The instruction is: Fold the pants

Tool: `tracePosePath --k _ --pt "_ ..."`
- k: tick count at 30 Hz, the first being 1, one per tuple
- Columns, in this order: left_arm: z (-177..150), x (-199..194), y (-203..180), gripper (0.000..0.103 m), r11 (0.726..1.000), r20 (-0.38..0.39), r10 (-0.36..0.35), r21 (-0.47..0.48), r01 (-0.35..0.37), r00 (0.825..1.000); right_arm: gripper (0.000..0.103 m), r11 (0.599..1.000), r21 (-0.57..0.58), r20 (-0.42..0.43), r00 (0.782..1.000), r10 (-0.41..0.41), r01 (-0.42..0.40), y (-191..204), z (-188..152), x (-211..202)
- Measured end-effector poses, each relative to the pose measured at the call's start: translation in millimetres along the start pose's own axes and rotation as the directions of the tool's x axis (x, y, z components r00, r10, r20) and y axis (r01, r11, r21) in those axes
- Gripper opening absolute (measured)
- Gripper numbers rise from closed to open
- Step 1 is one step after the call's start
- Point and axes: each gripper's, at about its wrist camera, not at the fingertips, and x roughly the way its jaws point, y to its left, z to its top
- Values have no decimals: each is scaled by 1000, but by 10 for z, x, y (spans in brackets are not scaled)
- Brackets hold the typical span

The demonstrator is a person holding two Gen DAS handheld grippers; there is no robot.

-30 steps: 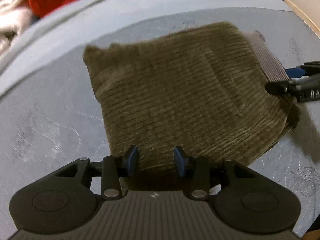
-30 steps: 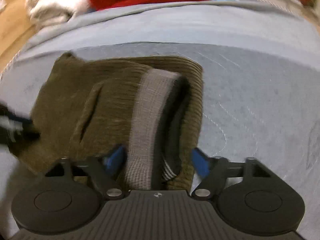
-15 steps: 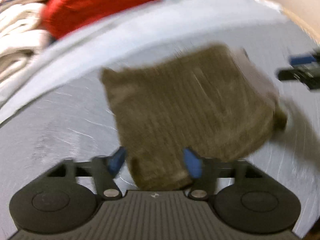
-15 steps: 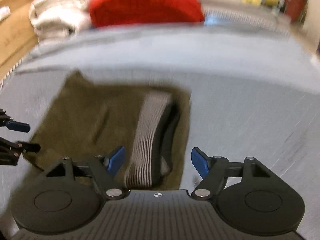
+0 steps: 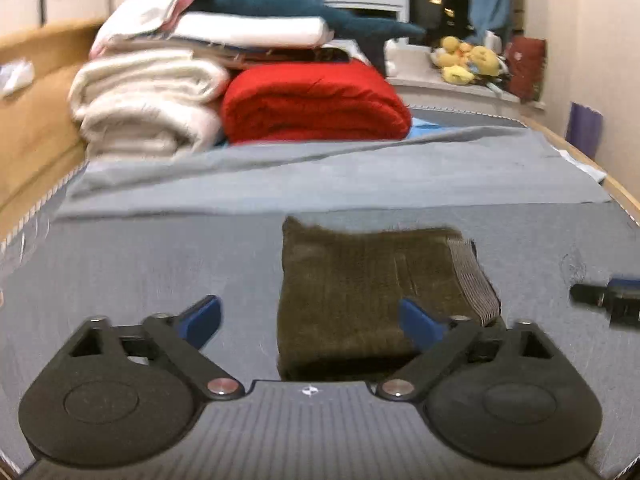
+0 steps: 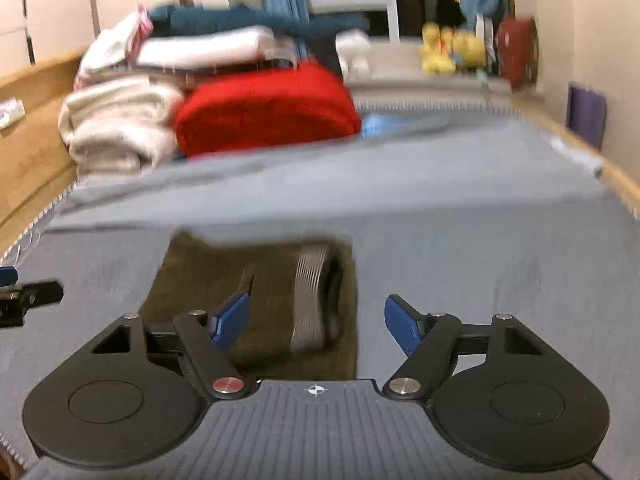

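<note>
While pants (image 5: 352,300) lie as a compact folded bundle on the bed (image 5: 140,260) | left claw (image 5: 310,320) and right claw (image 6: 316,320) spread wide, empty | folding looks complete, nothing obviously left.

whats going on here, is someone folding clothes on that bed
Yes. A person holding two grippers is folding olive-brown pants on a grey bed cover. The pants lie folded into a compact rectangle, striped grey waistband showing at one side. Both the left gripper and right gripper are open above them, holding nothing. Folded blankets sit stacked behind.
</note>
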Motion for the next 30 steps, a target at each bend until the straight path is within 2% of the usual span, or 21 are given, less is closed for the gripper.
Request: tracePosePath --k 1,2,4,7,11,16,20,30 --pt "-54 94 -45 102 1000 -95 0 12 1 995 69 1000 3 -34 999 -2 2 48 -63 15" --pt "-86 176 -57 102 1000 -145 -4 7 5 989 69 1000 3 -46 999 -5 5 105 -113 14" --pt "-42 194 -80 102 1000 -127 -8 -11 7 992 69 1000 -8 -44 999 -10 9 183 -159 -5" --pt "-40 249 -167 102 998 -125 63 26 -60 990 69 999 -34 -27 999 -17 16 246 -164 -21" --pt "-86 402 -225 102 1000 -193 10 -11 -12 981 69 1000 -5 -44 999 -24 23 261 -157 49" --pt "-107 504 -209 102 1000 -200 24 13 -22 979 69 1000 -3 -61 998 -28 28 319 -197 109" --pt "-100 569 -158 102 1000 -212 26 7 -25 977 69 1000 -11 -44 999 9 -9 335 -158 131" --pt "-82 645 -49 102 999 -250 13 -32 -22 968 69 999 -32 -79 996 -38 35 358 -142 233"
